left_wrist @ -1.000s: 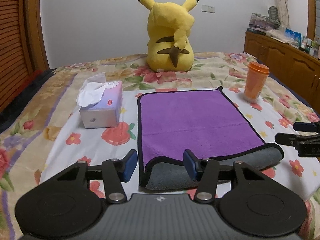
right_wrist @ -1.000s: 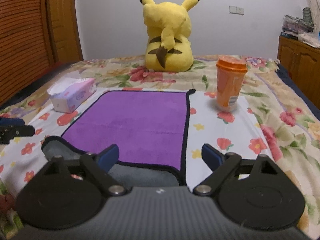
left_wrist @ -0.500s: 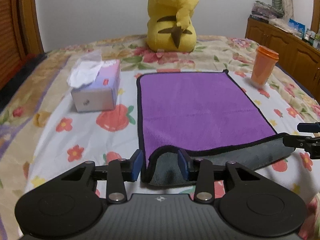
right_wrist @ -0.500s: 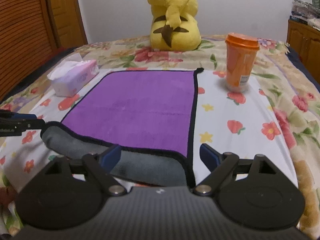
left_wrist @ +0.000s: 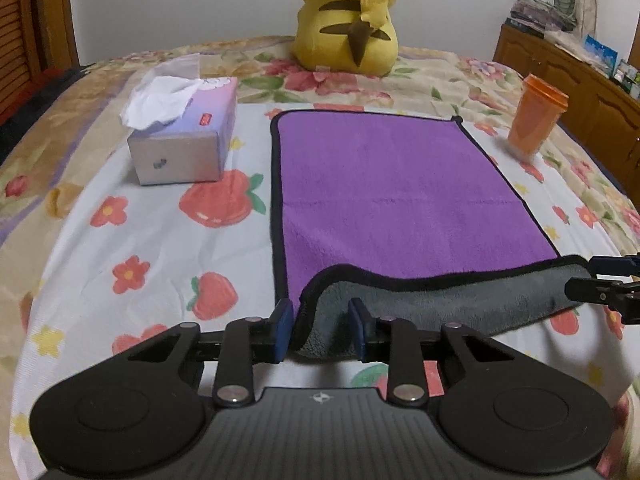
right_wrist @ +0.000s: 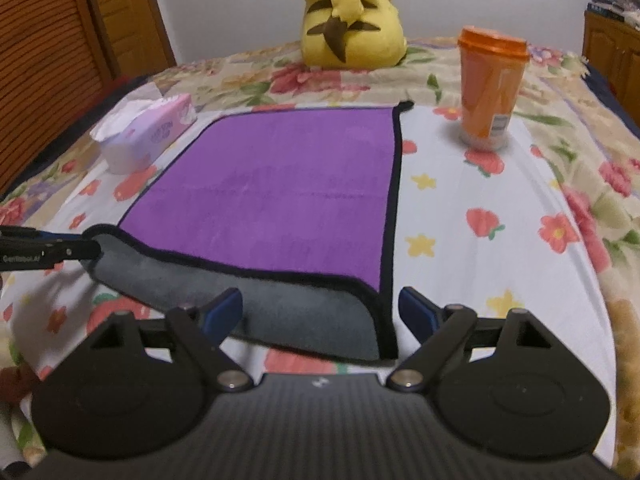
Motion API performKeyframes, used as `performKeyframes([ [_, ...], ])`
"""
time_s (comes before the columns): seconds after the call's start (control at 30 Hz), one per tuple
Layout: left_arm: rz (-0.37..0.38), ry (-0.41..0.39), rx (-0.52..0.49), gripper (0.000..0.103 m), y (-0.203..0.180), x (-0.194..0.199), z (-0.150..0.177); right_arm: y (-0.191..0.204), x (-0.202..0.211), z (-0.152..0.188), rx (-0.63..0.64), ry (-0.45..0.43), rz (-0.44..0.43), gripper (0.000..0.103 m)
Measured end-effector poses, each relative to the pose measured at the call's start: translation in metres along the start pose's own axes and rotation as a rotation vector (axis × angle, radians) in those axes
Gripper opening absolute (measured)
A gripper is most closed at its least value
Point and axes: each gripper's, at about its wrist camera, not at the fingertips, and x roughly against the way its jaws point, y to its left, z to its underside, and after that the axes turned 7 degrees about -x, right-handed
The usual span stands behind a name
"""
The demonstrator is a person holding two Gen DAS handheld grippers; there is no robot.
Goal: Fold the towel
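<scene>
The left gripper (left_wrist: pixel 320 326), jaws narrowed, pinches the near left corner of the purple towel (left_wrist: pixel 400 196), turning up its grey underside. The right gripper (right_wrist: pixel 320 314) straddles the near right corner with jaws spread wide, gripping nothing. The towel lies on the bed (left_wrist: pixel 140 248) near its front edge, a tissue box (left_wrist: pixel 182 144) beside its left edge, an orange cup (right_wrist: pixel 490 88) off its far right corner, a yellow plush toy (left_wrist: pixel 348 20) beyond.
</scene>
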Motion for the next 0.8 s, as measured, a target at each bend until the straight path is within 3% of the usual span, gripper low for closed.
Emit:
performKeyframes([
  [0.2, 0.006, 0.024, -0.012, 0.032, -0.001, -0.005, 0.003, -0.003, -0.004, 0.0, -0.022, 0.036, -0.019, 0.08],
  [0.37, 0.011, 0.042, -0.017, 0.023, -0.002, -0.006, 0.005, -0.006, -0.003, -0.002, -0.036, 0.043, -0.037, 0.075],
  [0.6, 0.025, 0.046, -0.02, 0.018, -0.003, -0.007, 0.007, -0.009, -0.003, -0.004, -0.035, 0.046, -0.041, 0.056],
  [0.8, 0.025, 0.048, -0.02, 0.018, -0.003, -0.008, 0.006, -0.013, -0.005, -0.005, -0.026, 0.061, -0.029, 0.046],
])
